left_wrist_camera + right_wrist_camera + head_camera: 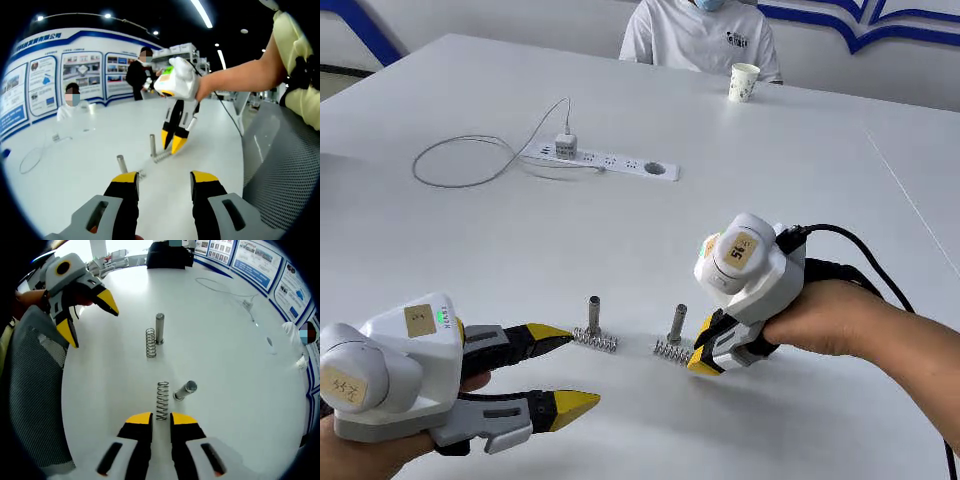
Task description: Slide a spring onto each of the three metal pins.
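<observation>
Right hand-held gripper (161,419): jaws flank spring (162,397) end (pinch unclear).
Spring: light, squashy, rolls; probably best pinched softly near one end.

The left hand-held gripper (575,372) and right hand-held gripper (702,360) are cased in white, with black jaws tipped yellow. The springs (595,341) and pins (594,312) are silver-grey. The table (620,240) is white.

The left tool (580,372) and right tool (704,358) are white, yellow-tipped (tan stickers).
</observation>
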Action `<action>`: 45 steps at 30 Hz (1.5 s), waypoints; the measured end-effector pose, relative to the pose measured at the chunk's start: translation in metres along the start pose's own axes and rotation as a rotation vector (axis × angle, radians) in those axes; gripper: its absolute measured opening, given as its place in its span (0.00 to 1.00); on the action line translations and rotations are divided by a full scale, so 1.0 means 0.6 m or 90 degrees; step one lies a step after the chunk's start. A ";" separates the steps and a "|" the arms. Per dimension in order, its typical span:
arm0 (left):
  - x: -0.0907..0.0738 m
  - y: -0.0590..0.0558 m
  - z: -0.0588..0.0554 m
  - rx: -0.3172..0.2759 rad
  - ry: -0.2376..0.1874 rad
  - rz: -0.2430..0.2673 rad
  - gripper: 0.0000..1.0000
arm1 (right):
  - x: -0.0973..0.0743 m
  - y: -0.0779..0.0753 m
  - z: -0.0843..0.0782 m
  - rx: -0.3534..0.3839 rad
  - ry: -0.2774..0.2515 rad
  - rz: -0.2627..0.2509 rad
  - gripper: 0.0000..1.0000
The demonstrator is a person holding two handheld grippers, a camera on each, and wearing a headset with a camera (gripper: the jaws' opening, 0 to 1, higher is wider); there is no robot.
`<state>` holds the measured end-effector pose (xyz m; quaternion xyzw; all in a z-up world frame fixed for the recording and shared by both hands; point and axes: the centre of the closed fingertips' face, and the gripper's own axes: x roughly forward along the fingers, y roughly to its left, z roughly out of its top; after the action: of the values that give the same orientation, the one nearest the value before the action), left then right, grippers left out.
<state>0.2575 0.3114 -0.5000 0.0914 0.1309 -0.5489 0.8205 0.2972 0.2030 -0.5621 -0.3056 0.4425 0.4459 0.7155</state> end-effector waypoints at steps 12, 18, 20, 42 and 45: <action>-0.002 -0.001 0.000 -0.001 0.004 0.005 0.42 | 0.014 0.001 -0.004 0.005 0.007 0.008 0.12; -0.001 -0.003 0.000 0.001 0.005 0.004 0.42 | 0.006 0.010 -0.004 -0.003 0.005 0.011 0.12; 0.001 -0.004 0.001 0.003 0.006 0.002 0.42 | 0.001 0.016 -0.005 -0.007 0.010 0.014 0.12; 0.036 -0.034 0.025 0.033 -0.003 -0.052 0.40 | -0.075 0.092 0.050 -0.111 -0.023 0.056 0.12; 0.039 -0.038 0.027 0.036 -0.004 -0.060 0.39 | -0.078 0.098 0.059 -0.126 -0.030 0.061 0.12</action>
<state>0.2466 0.2773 -0.4923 0.1068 0.1169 -0.5907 0.7912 0.2466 0.2400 -0.5075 -0.3427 0.3937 0.5283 0.6696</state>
